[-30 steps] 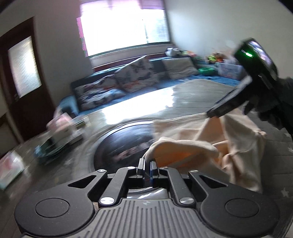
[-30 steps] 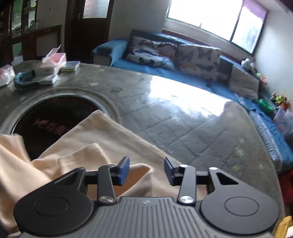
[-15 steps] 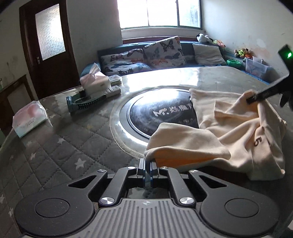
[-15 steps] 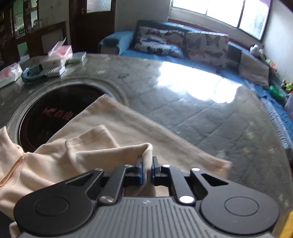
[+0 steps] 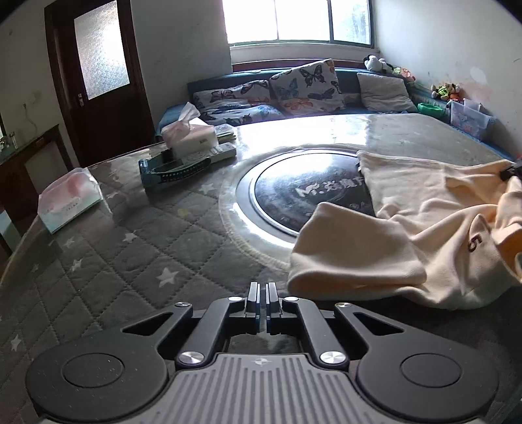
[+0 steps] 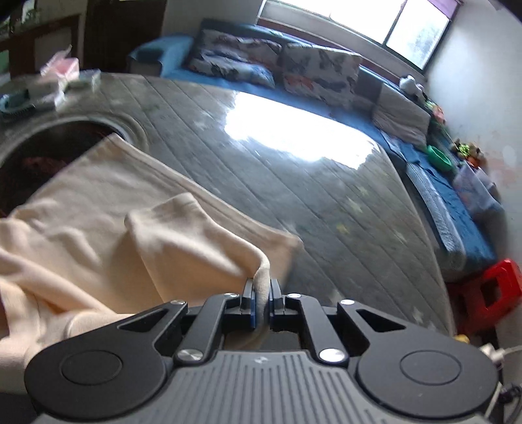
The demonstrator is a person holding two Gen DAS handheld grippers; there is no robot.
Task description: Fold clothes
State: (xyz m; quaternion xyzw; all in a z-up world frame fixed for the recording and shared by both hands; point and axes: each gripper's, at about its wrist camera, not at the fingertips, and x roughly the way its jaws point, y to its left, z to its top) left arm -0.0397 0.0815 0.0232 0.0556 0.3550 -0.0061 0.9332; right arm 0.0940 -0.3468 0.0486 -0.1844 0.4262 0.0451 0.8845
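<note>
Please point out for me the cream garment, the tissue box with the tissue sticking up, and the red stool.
cream garment (image 5: pixel 424 208): left wrist view, flat middle of cloth.
tissue box (image 5: pixel 192 138): left wrist view, front side.
red stool (image 6: pixel 489 290): right wrist view, top.

**A bright window over a blue sofa, a dark door to the left**

Ahead, past the table (image 5: pixel 107 261) with its grey quilted, star-printed cover, a blue sofa (image 5: pixel 202 88) runs along the far wall, carrying butterfly-print cushions (image 5: pixel 303 83) and a plain grey one (image 5: pixel 383 88). Above it a wide window (image 5: pixel 297 21) floods in daylight, glaring off the tabletop. A dark wooden door (image 5: pixel 98 62) with frosted glass stands left. A red stool (image 6: pixel 489 287) sits low on the right.
</note>
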